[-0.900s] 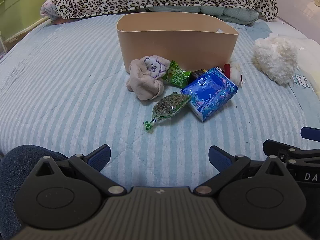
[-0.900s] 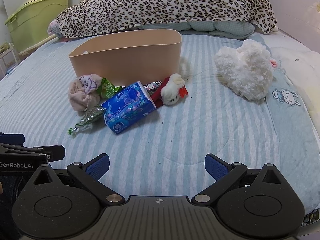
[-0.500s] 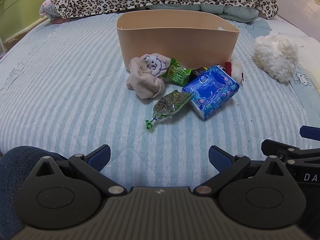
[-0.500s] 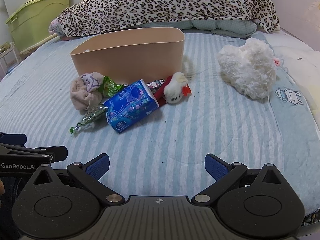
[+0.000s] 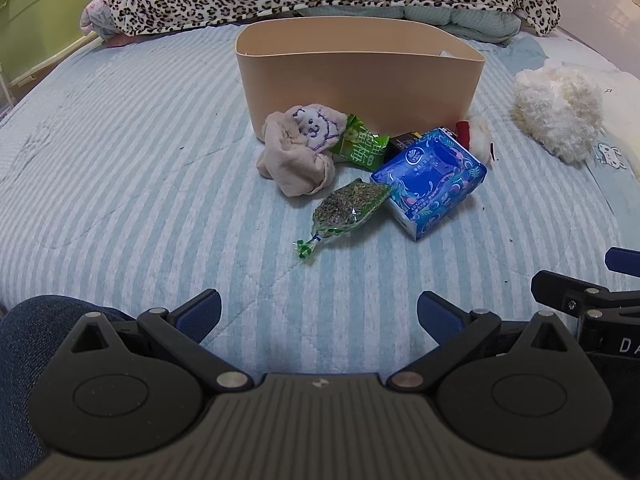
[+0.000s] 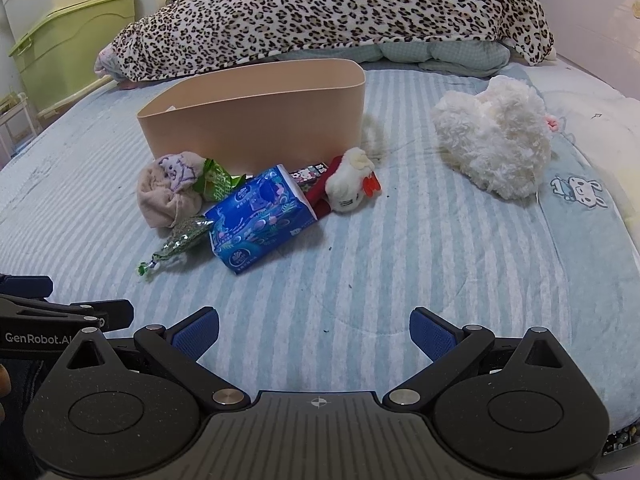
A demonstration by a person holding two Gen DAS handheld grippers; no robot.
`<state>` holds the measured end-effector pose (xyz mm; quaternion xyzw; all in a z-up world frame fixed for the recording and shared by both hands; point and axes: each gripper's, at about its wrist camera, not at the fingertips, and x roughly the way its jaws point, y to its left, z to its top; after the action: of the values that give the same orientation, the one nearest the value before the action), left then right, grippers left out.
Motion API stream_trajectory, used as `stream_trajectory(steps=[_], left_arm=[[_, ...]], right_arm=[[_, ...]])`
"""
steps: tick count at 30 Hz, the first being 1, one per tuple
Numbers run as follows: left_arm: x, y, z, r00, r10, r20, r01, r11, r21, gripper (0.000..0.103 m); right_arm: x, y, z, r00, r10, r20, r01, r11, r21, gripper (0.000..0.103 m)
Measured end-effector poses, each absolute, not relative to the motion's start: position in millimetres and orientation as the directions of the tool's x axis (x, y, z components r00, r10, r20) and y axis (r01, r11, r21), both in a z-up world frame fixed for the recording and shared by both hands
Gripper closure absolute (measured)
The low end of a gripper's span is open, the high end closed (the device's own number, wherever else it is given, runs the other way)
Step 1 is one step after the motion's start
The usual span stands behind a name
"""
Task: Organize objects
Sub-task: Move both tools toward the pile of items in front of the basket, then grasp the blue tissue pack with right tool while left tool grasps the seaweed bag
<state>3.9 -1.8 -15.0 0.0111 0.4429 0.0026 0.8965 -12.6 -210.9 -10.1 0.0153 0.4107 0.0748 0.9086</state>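
Observation:
A beige oval bin stands on the striped bed. In front of it lie a pink cloth toy, a green snack packet, a clear bag of dried herbs, a blue tissue pack, a small dark box and a white and red plush. My left gripper and right gripper are both open and empty, near the bed's front, well short of the pile.
A fluffy white plush lies to the right of the bin. A leopard-print duvet is heaped at the back. Green storage boxes stand beyond the bed's left side. My knee in jeans is at the lower left.
Both grippers have moved slightly forward toward the pile, so the bin and objects look a little closer. Both stay open and no object has moved.

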Motion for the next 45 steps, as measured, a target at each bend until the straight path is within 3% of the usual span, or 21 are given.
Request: stream_trajectory(steps=[22,29,35,45], left_arm=[[55,16,-36,0.572,0.065,-0.818,-0.034,0.998,0.056,0.000],[81,18,-49,0.567,0.074,-0.820,-0.005,0.996,0.087,0.000],[97,18,-61,0.564,0.032,-0.825,0.029,0.998,0.059,0.000],[117,15,-77,0.581,-0.050,-0.812,0.068,0.998,-0.013,0.000]], right_arm=[[36,-209,-24,0.668,0.260,-0.697,-0.205,0.965,0.162,0.003],[60,-210,-34,0.639,0.323,-0.698,-0.210,0.946,0.246,0.013],[85,-212,-47,0.592,0.399,-0.700,-0.177,0.912,0.370,0.025],[112,-204,-61,0.568,0.429,-0.702,-0.144,0.892,0.429,0.041]])
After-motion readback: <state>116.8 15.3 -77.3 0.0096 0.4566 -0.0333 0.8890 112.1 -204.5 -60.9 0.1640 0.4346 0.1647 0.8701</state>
